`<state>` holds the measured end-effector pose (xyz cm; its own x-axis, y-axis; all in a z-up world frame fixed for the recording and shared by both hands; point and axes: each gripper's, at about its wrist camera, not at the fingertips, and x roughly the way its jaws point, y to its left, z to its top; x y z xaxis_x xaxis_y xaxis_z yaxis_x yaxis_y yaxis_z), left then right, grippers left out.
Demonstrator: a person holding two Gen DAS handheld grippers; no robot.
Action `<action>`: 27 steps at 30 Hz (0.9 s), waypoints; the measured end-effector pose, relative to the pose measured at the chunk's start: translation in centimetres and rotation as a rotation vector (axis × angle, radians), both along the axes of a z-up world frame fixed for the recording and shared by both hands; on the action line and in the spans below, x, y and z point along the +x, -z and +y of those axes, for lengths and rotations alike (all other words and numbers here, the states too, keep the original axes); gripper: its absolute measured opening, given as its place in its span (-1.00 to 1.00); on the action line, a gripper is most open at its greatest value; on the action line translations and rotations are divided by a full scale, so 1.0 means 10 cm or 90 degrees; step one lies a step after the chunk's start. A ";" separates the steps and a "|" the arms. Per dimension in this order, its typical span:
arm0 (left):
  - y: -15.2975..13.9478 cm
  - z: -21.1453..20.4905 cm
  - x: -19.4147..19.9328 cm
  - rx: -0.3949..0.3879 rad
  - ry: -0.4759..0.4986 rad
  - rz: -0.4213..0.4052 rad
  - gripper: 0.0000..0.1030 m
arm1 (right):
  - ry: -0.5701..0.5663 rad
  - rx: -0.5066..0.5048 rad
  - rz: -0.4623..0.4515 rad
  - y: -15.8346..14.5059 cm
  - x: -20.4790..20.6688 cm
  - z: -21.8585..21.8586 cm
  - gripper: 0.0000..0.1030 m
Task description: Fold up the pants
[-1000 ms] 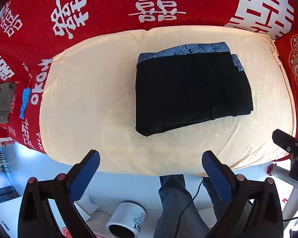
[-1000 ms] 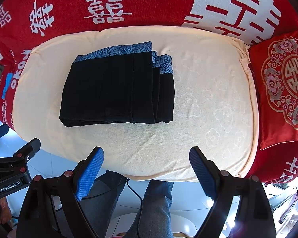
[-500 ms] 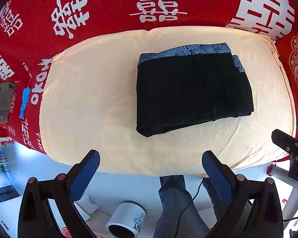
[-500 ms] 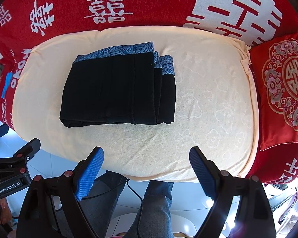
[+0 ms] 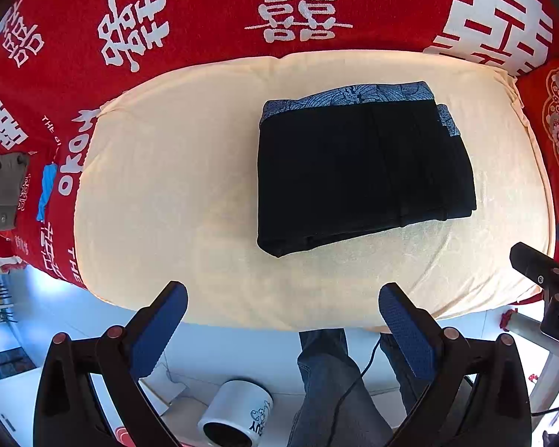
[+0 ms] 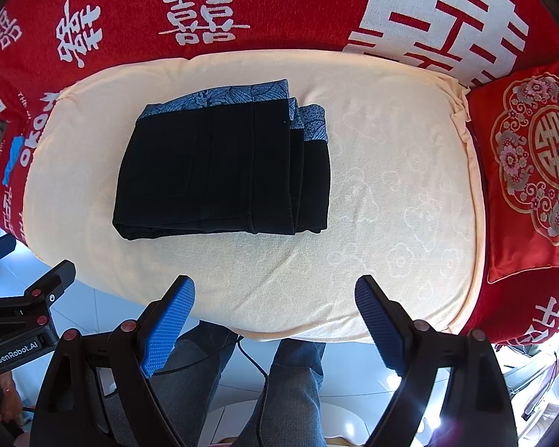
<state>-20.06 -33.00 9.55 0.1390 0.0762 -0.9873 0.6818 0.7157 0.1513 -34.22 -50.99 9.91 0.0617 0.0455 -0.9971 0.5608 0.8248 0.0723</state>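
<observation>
Black pants (image 5: 361, 171) with a blue patterned waistband lie folded into a compact rectangle on a cream cushion (image 5: 167, 186); the right wrist view shows the same pants (image 6: 220, 167) left of the cushion's (image 6: 391, 205) middle. My left gripper (image 5: 281, 301) hangs above the cushion's near edge, open, nothing between its blue pads. My right gripper (image 6: 275, 298) hovers likewise over the near edge, open and empty. Both are well clear of the pants.
A red cover with white characters (image 5: 298, 11) surrounds the cushion. A red embroidered pillow (image 6: 533, 171) lies at the right. Below the edge are a person's jeans-clad legs (image 6: 294, 383), a white mug (image 5: 238, 413) on the floor, and a cable.
</observation>
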 end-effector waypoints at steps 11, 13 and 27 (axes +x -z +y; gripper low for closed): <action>0.00 0.00 0.00 0.000 -0.001 0.000 1.00 | -0.001 0.000 0.001 0.00 0.01 0.00 0.75; -0.01 0.00 0.00 -0.001 -0.002 0.000 1.00 | -0.001 0.000 0.001 0.00 0.01 0.01 0.75; -0.01 -0.01 0.00 -0.001 -0.003 0.000 1.00 | -0.001 -0.002 0.000 -0.01 0.01 0.00 0.75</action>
